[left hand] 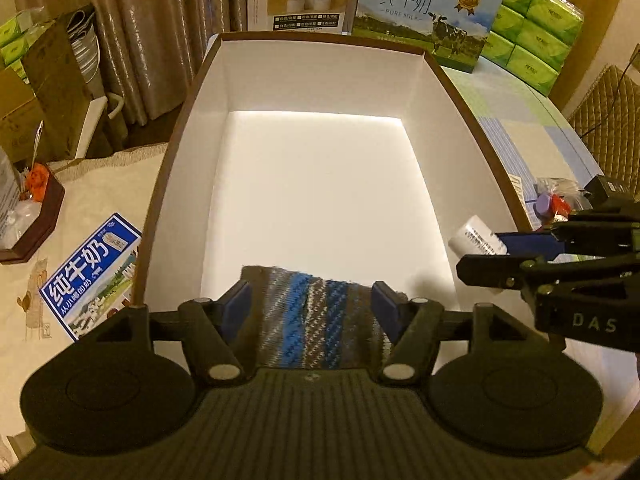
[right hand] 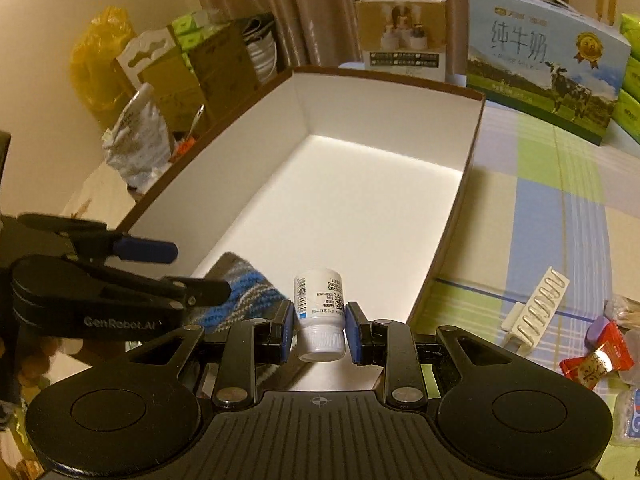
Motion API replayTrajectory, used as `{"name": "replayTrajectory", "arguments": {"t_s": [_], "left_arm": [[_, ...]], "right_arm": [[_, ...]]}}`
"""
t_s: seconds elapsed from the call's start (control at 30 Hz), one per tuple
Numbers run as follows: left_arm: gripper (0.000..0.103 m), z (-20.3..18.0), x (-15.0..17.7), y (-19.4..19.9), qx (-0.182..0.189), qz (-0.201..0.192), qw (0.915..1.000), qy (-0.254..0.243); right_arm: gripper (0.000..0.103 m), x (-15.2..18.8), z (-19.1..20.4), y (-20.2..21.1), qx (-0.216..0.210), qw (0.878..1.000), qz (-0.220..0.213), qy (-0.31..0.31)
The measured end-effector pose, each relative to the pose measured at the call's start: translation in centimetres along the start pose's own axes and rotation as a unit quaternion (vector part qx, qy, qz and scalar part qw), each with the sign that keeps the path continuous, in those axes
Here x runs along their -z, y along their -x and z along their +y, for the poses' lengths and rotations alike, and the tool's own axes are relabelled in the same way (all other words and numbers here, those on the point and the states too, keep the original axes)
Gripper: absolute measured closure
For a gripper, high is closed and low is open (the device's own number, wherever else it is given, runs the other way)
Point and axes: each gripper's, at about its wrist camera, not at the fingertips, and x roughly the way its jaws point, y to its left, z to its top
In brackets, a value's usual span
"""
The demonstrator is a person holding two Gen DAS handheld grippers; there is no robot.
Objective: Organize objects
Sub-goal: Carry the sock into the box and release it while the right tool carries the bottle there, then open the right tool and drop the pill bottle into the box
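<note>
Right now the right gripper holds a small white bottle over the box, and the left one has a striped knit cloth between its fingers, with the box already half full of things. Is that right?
Not quite. The box isn't half full: in the right wrist view its white floor is bare except for the striped knit cloth at the near end. The rest holds: the right gripper grips the small white bottle, and the cloth lies between the left gripper fingers.

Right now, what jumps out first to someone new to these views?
The big white box with a brown rim fills the middle of both views, its floor bare except at the near end. There a striped knitted cloth lies between the pads of the left tool, which stand apart from it. Beside it, the right tool grips a small white bottle at the box's near edge.
</note>
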Motion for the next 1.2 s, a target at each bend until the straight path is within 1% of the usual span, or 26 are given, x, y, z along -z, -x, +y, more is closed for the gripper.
{"name": "replayTrajectory", "arguments": {"t_s": [0.07, 0.23, 0.3, 0.33, 0.37, 0.6, 0.73, 1.2], "left_arm": [[0.041, 0.2, -0.1, 0.0, 0.000, 0.005, 1.0000, -0.001], [0.034, 0.4, -0.1, 0.0, -0.005, 0.012, 0.9998, -0.012], [0.032, 0.4, -0.1, 0.2, -0.006, 0.013, 0.9998, -0.015], [0.030, 0.5, -0.1, 0.3, -0.006, 0.012, 0.9998, -0.015], [0.029, 0.6, -0.1, 0.4, -0.006, 0.012, 0.9998, -0.016], [0.020, 0.5, -0.1, 1.2, -0.016, 0.012, 0.9994, -0.027], [0.019, 0.5, 0.1, 1.7, -0.016, 0.013, 0.9995, -0.025], [0.017, 0.2, 0.1, 3.3, -0.025, 0.002, 0.9995, -0.018]], "right_arm": [[0.079, 0.0, 0.2, -0.4, 0.004, 1.000, 0.008, 0.006], [0.079, -0.2, 0.6, -0.7, 0.017, 0.999, 0.012, 0.026], [0.069, -0.3, 0.9, -0.7, 0.022, 0.999, 0.014, 0.035], [0.056, -0.3, 1.0, -0.7, 0.025, 0.999, 0.014, 0.040], [0.050, -0.2, 1.1, -0.5, 0.027, 0.999, 0.008, 0.045], [0.045, 0.5, 1.5, 0.8, 0.020, 0.998, 0.007, 0.052], [0.043, 0.8, 1.5, 1.4, 0.012, 0.999, 0.004, 0.044], [0.038, 1.0, 1.8, 3.1, 0.009, 0.999, -0.011, 0.036]]}}
